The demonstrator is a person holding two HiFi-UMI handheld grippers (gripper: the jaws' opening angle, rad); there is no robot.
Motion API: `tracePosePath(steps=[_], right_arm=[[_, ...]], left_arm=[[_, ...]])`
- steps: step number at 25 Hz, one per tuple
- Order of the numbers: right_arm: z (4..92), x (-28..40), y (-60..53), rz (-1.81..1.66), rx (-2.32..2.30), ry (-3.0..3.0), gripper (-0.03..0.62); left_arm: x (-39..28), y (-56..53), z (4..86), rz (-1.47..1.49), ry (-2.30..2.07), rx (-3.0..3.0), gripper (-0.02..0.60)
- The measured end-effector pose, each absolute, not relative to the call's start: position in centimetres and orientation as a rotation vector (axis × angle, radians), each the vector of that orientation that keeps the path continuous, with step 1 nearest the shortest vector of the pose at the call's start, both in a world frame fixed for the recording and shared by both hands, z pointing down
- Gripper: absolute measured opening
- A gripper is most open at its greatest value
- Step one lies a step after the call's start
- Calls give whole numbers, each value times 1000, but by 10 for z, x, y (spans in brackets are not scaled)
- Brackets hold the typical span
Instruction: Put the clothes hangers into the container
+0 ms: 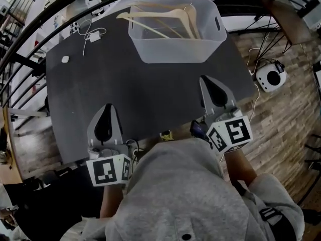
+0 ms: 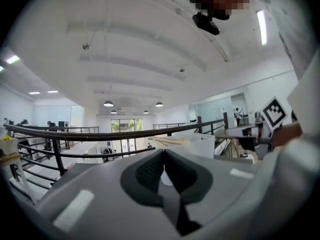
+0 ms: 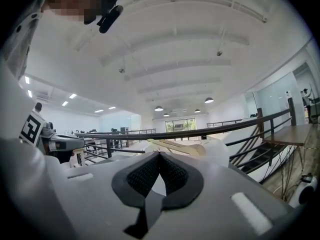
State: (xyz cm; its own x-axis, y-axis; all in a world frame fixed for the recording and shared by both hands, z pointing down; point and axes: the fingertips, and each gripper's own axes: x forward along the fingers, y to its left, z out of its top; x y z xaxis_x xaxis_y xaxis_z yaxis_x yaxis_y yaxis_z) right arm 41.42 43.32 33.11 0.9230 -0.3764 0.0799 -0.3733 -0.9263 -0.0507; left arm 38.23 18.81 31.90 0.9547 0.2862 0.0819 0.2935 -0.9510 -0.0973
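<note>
Left gripper (image 2: 163, 153): I see its jaws closed tip to tip with nothing between them, over the table's (image 1: 125, 84) near edge.
Right gripper (image 3: 159, 156): likewise, jaws together and empty.
Clothes hangers (image 1: 165, 21): lying inside the container (image 1: 175, 51) at the table's far side.

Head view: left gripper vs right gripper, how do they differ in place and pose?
The left gripper sits farther from the container; the right gripper has its tips much closer to it. The left gripper points nearly straight across the table; the right gripper angles inward toward the container. Shared: both have jaws shut with nothing between them.
</note>
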Motion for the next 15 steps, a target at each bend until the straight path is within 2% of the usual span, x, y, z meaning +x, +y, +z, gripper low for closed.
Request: tracePosePath(steps=[9,15], right_arm=[[327,421,424,-123,-3058,613,-2],[333,428,461,-127,-3058,612,-2]], left_arm=[[392,178,316,-79,-441,-2989,12],[403,218,320,-90,-451,-2987,12]])
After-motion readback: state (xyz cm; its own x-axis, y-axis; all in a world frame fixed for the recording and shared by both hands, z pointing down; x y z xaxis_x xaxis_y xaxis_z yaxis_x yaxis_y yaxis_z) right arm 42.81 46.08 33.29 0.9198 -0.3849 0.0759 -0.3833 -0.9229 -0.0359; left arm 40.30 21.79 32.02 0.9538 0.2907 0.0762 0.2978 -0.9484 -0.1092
